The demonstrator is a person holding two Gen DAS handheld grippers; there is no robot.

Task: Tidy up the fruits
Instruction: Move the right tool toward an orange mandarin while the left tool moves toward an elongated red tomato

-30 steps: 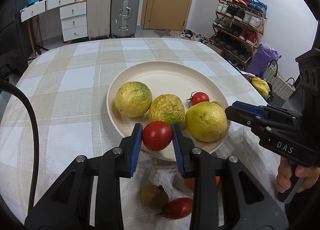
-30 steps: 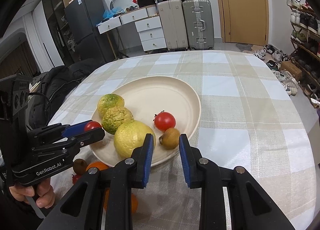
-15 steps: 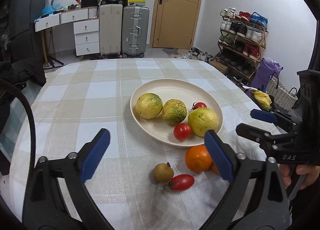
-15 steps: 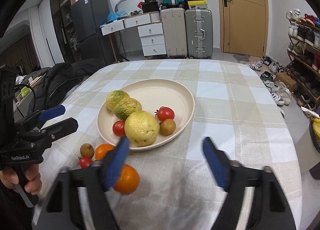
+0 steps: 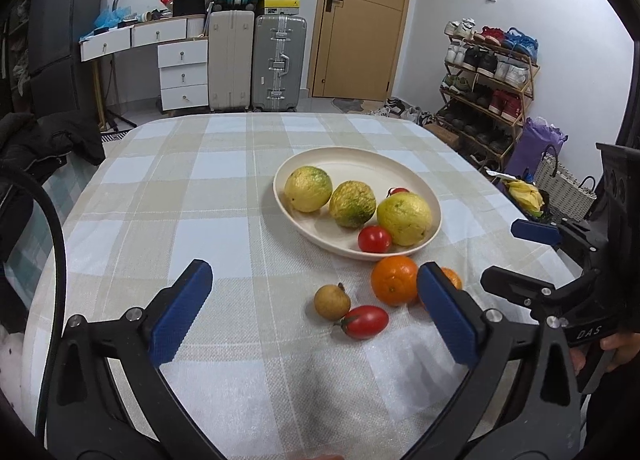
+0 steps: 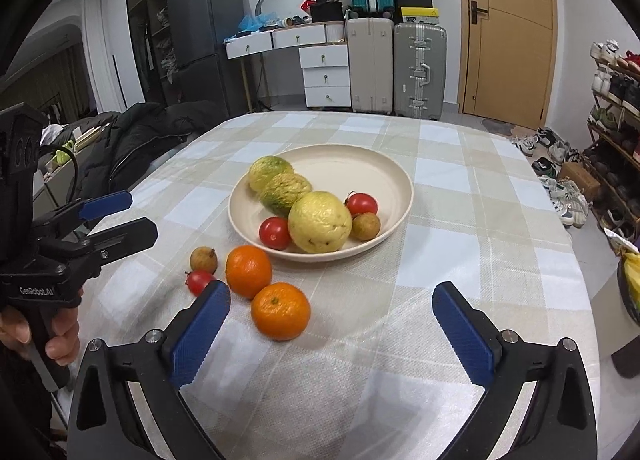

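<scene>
both grippers, left gripper (image 5: 316, 318) and right gripper (image 6: 330, 326), have just been opening; fingers now spread wide, holding nothing. plate (image 6: 396, 175) holds six fruits; two oranges (image 6: 281, 311), a tomato and a small brown fruit wait on the tabletop. next: close on one.

"DAS", "GenRobot.AI" on gripper bodies

You're working in a lived-in home: a checked-cloth dining table (image 5: 168, 195), hard-shell silver suitcase (image 5: 280, 63) and white drawer unit (image 5: 183, 75) at upper centre, a wooden door (image 5: 356, 19), and a loaded shoe rack (image 5: 486, 75) at right.
</scene>
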